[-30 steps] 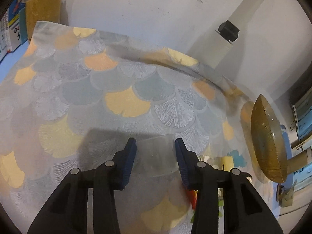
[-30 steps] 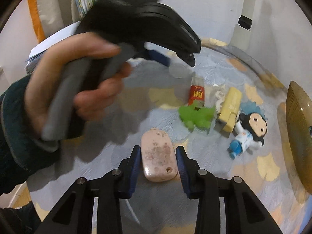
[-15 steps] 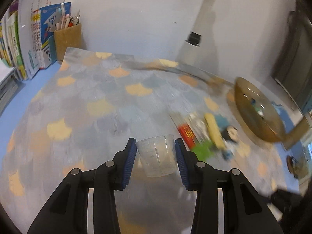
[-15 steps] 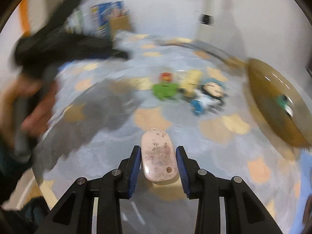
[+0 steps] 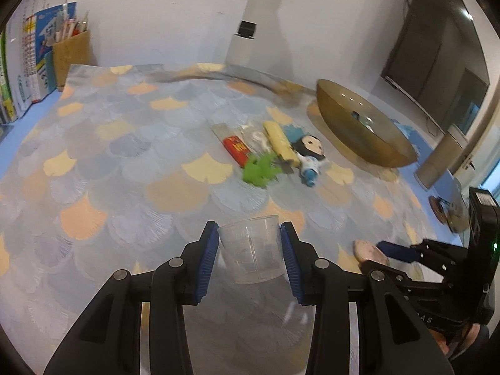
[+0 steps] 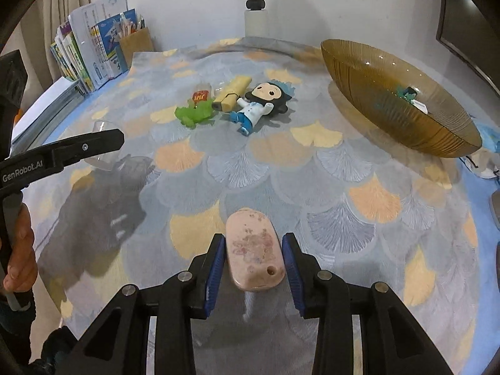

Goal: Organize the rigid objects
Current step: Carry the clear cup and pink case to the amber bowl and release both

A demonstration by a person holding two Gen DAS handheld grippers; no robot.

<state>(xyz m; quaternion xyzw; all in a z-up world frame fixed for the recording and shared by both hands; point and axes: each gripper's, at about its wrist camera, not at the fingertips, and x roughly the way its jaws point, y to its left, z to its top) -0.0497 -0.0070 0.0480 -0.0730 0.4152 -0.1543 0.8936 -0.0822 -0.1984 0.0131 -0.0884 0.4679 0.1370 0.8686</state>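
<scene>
1. At the far left of the bench [image 6: 390,250], books [image 6: 84,53] and a brown pen holder [image 6: 137,42] stand against the wall.
2. The left hand-held gripper [image 5: 250,250] is clamped on a clear plastic cup [image 5: 251,251], held upright between its blue pads above the patterned cloth [image 5: 125,156].
3. Mid-cloth lies a cluster close together: a red packet [image 6: 200,96], a green toy [image 6: 193,113], a yellow block [image 6: 232,92] and a dark-haired doll [image 6: 261,101] on its back.
4. The right hand-held gripper [image 6: 253,256] grips a pink oblong case [image 6: 253,248] by its long sides, above the cloth near its front edge.
5. At the right, an amber glass bowl [image 6: 359,75] sits tilted on the cloth, well apart from the cluster, with a small teal item [image 6: 407,93] inside.
</scene>
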